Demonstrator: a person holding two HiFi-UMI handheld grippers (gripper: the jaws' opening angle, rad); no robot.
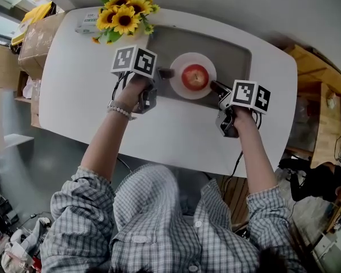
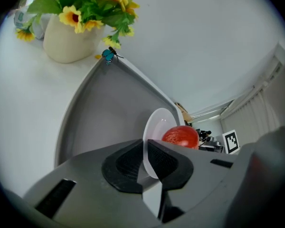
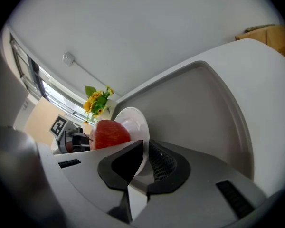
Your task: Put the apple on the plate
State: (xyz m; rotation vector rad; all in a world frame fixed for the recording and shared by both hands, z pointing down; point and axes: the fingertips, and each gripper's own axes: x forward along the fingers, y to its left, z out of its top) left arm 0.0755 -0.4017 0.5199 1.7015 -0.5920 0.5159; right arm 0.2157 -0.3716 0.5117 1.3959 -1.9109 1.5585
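A red apple sits in the middle of a small white plate over the grey tray. My left gripper is shut on the plate's left rim, and my right gripper is shut on its right rim. In the left gripper view the thin plate edge runs between the closed jaws of the gripper, with the apple just beyond. The right gripper view shows the same from the other side: plate, apple, and gripper pinching the rim.
A vase of sunflowers stands at the tray's far left corner on the white table. A cardboard box lies off the table's left end. Wooden furniture is on the right.
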